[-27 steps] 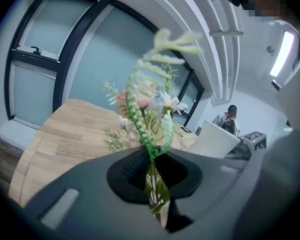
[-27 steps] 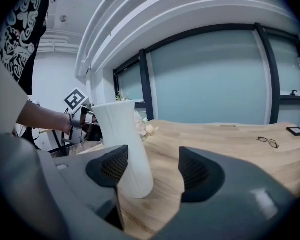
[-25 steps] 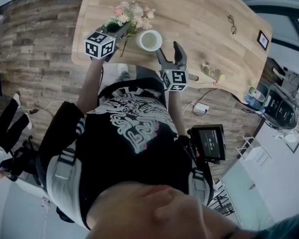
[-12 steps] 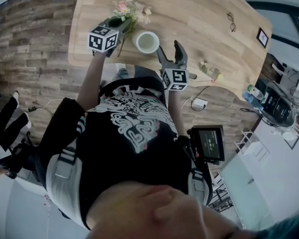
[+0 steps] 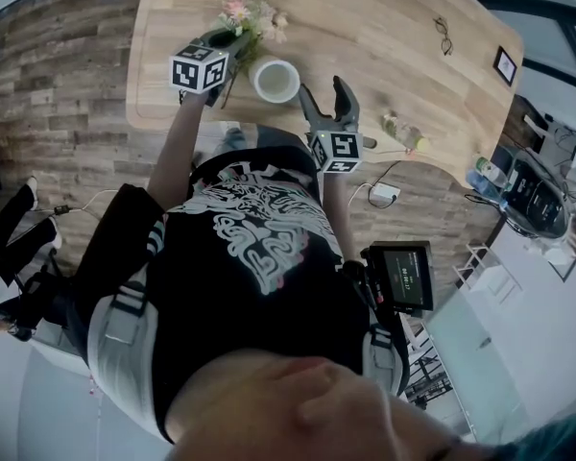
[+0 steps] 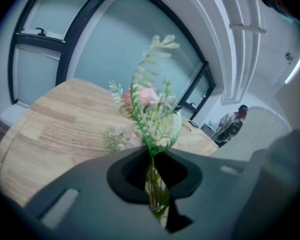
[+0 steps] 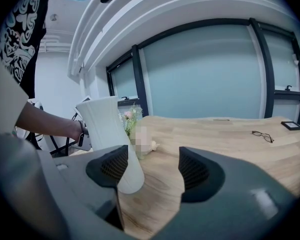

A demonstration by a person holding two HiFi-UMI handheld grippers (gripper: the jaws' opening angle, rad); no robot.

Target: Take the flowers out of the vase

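Flowers (image 6: 151, 109): pink and white blooms with green fern-like sprigs, out of the vase (image 7: 107, 129) and in the air over the table (image 7: 215, 139). In the head view the bunch sits at 11 o'clock from the vase, close to it but with no contact.

Left gripper (image 6: 152, 159): fingers pressed together, pinching the green stems. The blooms rise above the pads toward 12 o'clock in the left gripper view, and the stem ends hang below the pads at 6 o'clock.

Vase: white, ribbed, upright on the light wood table near its near edge, mouth empty in the head view.

Right gripper (image 7: 154, 169): fingers spread wide, bare tabletop in the gap. In the right gripper view the vase base stands at 9 o'clock of the gap, right at the inner edge of the left pad; cannot tell whether it touches. In the head view this gripper sits between 3 and 4 o'clock from the vase.

Glasses (image 7: 263, 134) lie flat on the table, well apart from the vase, between 2 and 3 o'clock from it in the head view. Small dark picture frame (image 5: 505, 69) lies near the far table edge, at 3 o'clock from the vase. Small screen unit (image 5: 401, 277) hangs at the person's hip, at 5 o'clock from the right gripper's marker cube (image 5: 338, 152).
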